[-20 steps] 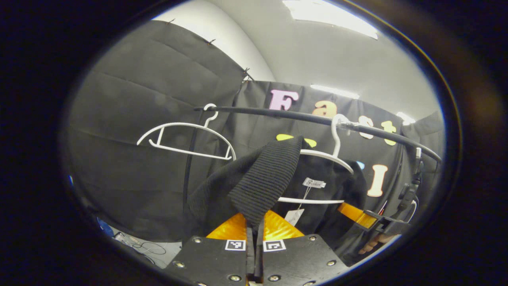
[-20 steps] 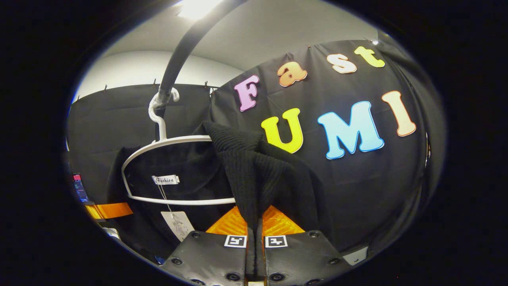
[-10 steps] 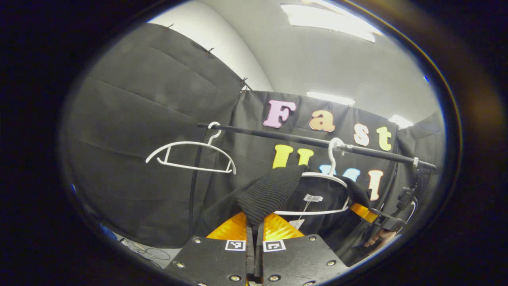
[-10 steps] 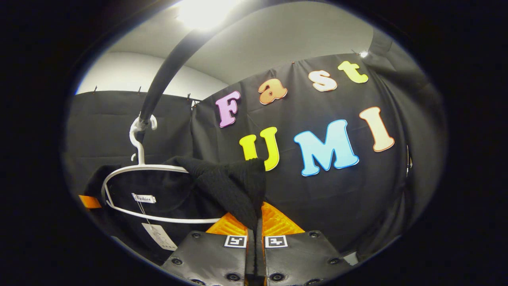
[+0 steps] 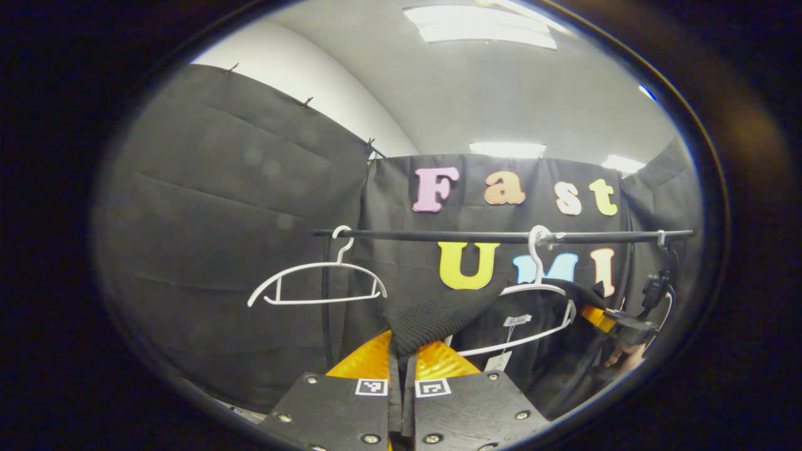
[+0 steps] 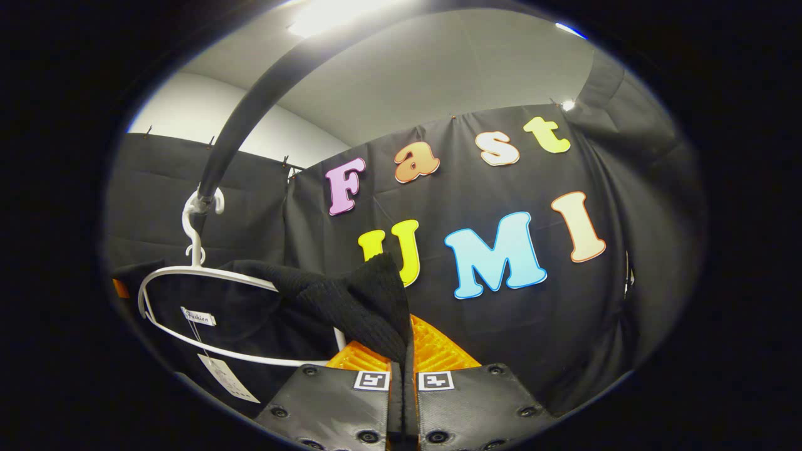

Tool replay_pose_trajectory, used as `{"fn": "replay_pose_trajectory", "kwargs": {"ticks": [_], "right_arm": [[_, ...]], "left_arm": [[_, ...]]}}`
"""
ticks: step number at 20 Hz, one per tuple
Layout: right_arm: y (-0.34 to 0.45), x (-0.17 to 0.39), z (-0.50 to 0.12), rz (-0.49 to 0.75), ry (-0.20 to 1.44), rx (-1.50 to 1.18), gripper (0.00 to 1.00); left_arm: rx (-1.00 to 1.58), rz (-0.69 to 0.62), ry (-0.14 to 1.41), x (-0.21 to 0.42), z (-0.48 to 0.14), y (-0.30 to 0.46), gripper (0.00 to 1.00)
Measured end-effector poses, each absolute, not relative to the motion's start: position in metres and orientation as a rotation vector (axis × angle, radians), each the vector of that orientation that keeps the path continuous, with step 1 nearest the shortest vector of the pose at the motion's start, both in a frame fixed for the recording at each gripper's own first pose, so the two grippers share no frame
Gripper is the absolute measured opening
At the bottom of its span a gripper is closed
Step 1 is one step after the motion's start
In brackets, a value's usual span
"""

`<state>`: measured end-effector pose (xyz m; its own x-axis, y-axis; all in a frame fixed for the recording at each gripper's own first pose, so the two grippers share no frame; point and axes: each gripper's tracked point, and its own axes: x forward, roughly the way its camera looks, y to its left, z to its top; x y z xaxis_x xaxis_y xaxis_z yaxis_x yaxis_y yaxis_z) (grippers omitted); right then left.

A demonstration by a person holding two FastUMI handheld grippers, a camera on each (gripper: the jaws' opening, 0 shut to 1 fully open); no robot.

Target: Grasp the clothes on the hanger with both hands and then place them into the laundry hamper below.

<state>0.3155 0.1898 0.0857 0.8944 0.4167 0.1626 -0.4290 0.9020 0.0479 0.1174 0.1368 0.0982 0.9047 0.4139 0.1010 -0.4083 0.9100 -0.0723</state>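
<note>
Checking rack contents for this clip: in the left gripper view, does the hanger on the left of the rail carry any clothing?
No, the left hanger hangs bare on the rail, while the black garment drapes the other hanger.

A small white sewn label (image 6: 198, 316) with one short word in script sits inside the collar of the black garment (image 6: 351, 307), at eight o'clock in the right gripper view. The print on the paper tag (image 6: 227, 379) hanging under it is too small to read. At six o'clock, the right gripper (image 6: 401, 360) bears two square black-and-white code marks (image 6: 371, 380), without letters.
</note>
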Motion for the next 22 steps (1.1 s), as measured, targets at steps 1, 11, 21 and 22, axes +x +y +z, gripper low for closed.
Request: {"fn": "replay_pose_trajectory", "kwargs": {"ticks": [1,11,21,22], "right_arm": [[0.187,0.318,0.089,0.427,-0.164,0.090,0.03],[0.192,0.336,0.097,0.426,-0.336,0.017,0.00],[0.191,0.352,0.093,0.440,-0.427,-0.078,0.03],[0.191,0.357,0.088,0.449,-0.411,-0.076,0.03]], "left_arm": [[-0.049,0.425,-0.119,0.118,0.099,0.140,0.01],[-0.011,0.425,-0.170,0.124,0.111,0.184,0.01],[-0.082,0.435,-0.169,0.137,0.083,0.194,0.01],[-0.098,0.439,-0.160,0.137,0.076,0.196,0.01]]}}
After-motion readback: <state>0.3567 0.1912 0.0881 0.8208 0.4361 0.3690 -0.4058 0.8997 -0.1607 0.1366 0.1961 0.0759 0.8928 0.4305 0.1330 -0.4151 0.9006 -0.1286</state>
